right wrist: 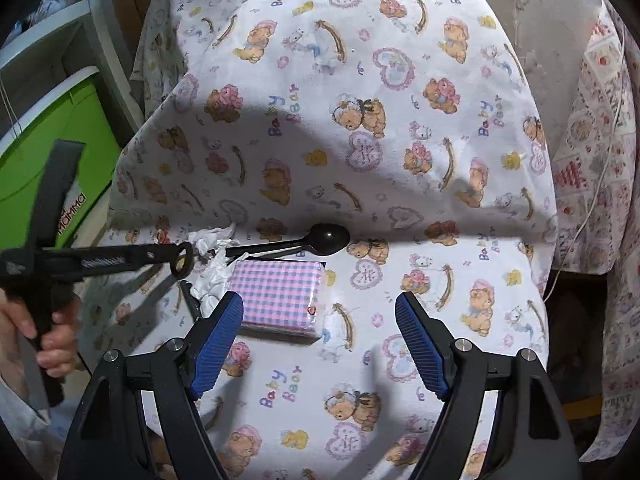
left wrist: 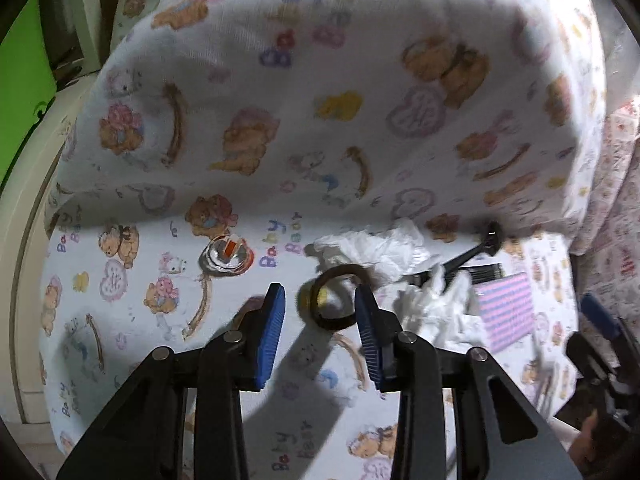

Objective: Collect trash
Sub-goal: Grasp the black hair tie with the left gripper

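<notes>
Left tool over the tape ring, right tool waiting wide

The left tool [left wrist: 320, 312] has its blue pads partly spread either side of a dark tape ring [left wrist: 334, 298] on the teddy-print sheet [left wrist: 120, 320]; contact is unclear. Crumpled white tissue [left wrist: 380, 246] sits at two o'clock of the ring, a black plastic spoon [right wrist: 316, 238] beyond. The right tool [right wrist: 320, 316] hangs spread and empty, a checked packet [right wrist: 280, 296] at its ten o'clock.

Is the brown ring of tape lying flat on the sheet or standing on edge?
Tilted, not flat: the ring of tape shows its hole facing the left wrist camera, with the far rim raised. Whether the left gripper pads touch it, cannot tell.
</notes>
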